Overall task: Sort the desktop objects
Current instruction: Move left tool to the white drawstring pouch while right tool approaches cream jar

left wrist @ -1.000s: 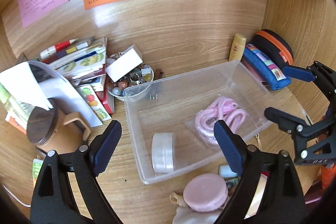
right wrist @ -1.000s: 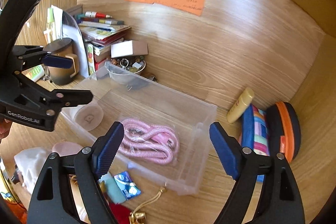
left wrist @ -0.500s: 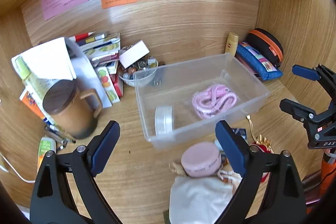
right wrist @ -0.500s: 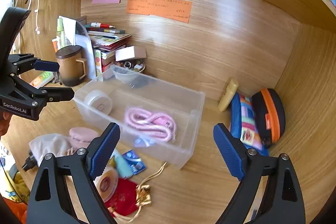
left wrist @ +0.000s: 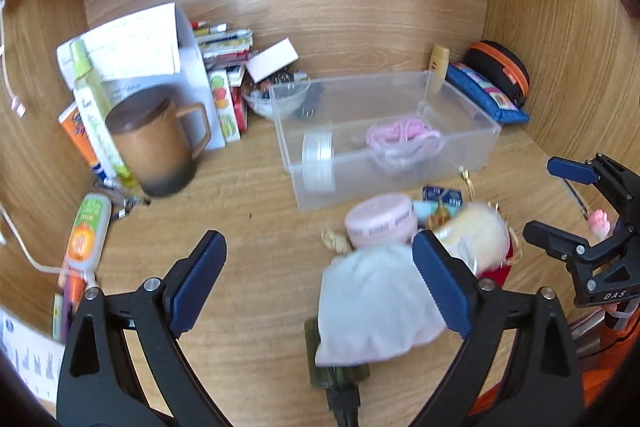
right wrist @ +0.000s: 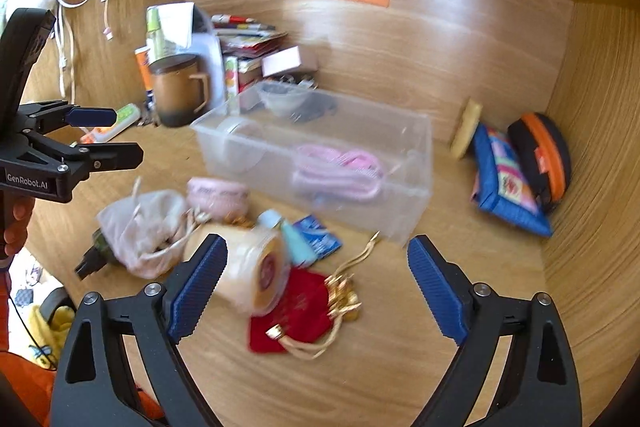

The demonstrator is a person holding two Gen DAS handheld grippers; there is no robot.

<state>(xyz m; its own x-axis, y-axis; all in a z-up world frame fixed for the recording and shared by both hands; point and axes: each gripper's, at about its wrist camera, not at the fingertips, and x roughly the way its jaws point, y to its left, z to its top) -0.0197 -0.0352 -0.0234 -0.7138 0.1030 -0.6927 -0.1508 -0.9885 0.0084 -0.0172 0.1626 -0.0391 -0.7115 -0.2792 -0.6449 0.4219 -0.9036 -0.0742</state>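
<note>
Both grippers have drawn back from the clear rectangular plastic bin (left wrist: 384, 131), which a second ago filled each wrist view and now sits farther off, so that the clutter in front of it has come into sight. The left gripper (left wrist: 320, 279) and the right gripper (right wrist: 316, 279) each stand with jaws spread wide and nothing between the pads; the last of their widening is done. Inside the bin lie a coil of pink cord (left wrist: 400, 133) toward its right end and a round translucent white tub (left wrist: 317, 157) on edge against its front wall, both as they lay before. In front of the bin wait the unsorted pieces: a flat round pink case (left wrist: 380, 221) just beside the front wall, a pale drawstring cloth pouch (left wrist: 372, 311) nearer the camera, a cream-coloured round jar on its side (right wrist: 252, 267), a small blue foil packet (right wrist: 318, 237) and a red velvet pouch with gold cord (right wrist: 292, 311). This reads as the pause between placements: two items are in, and the pull-back likely sets up choosing the next piece from that front heap.
</note>
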